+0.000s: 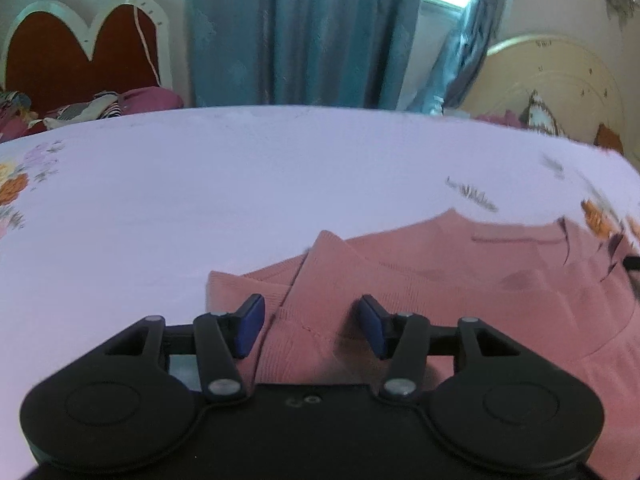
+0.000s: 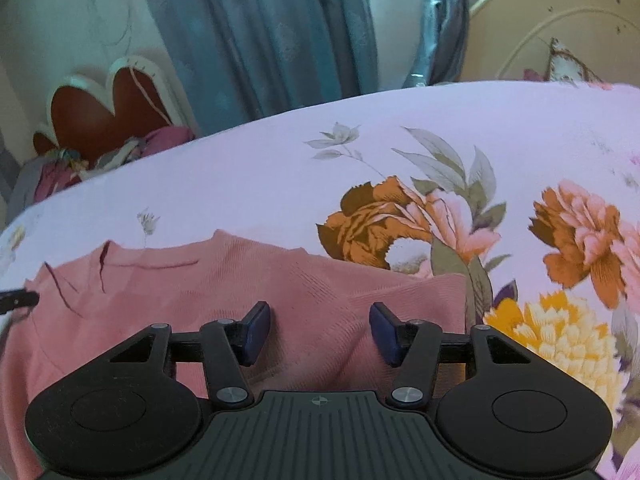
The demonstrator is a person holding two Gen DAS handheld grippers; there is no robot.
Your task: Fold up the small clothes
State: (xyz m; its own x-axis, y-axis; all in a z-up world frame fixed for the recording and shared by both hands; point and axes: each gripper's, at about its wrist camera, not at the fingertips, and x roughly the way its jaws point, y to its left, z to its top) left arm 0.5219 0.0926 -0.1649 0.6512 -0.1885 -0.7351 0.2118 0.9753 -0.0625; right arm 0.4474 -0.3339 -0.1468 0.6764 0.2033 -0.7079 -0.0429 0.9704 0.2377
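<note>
Pink knit garment (image 1: 460,280) spread flat on a bed covered by a lilac floral sheet (image 1: 240,184). Left tongs (image 1: 310,326) spread, blue pads apart over a folded sleeve edge, not pressing the cloth. Right tongs (image 2: 320,332) likewise spread above the garment's other side, nothing pinched between the pads. Teal curtains (image 2: 260,40) behind the bed; heart-shaped red headboard (image 1: 80,52) off to the left.

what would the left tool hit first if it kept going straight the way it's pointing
Most likely the pink ribbed knit garment: the left tool points down at it, open jaws straddling a folded edge. Remaining depth is unclear.
</note>
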